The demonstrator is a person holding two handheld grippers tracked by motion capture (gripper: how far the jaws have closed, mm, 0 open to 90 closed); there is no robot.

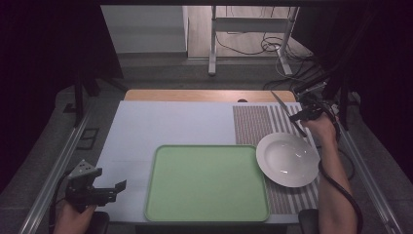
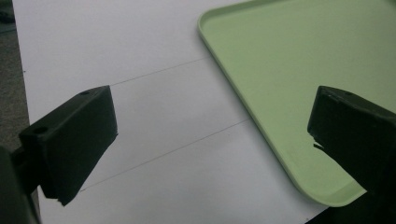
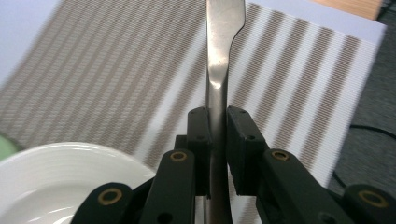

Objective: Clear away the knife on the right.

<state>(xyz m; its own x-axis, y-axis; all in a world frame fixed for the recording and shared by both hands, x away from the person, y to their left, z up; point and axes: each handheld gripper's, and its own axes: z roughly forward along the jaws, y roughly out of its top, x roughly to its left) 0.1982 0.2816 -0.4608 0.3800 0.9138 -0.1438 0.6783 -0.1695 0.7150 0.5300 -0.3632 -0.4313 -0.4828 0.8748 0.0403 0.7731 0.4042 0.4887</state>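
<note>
Your right gripper [image 3: 217,128] is clamping a shiny metal knife [image 3: 219,56] beyond the bare white plate [image 1: 288,159]; your left gripper [image 2: 210,140] is gaping, holding nothing, beside the bare green tray [image 1: 207,183].

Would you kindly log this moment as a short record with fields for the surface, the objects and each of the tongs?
surface: white table with a striped placemat on its right side
tray: green tray, nothing on it, near the front edge
plate: white plate on the placemat, just right of the tray
left tongs: left tongs open, holding nothing, at the table's front left corner, pointing toward the tray
right tongs: right tongs shut on a metal knife, held above the placemat beyond the plate
</note>
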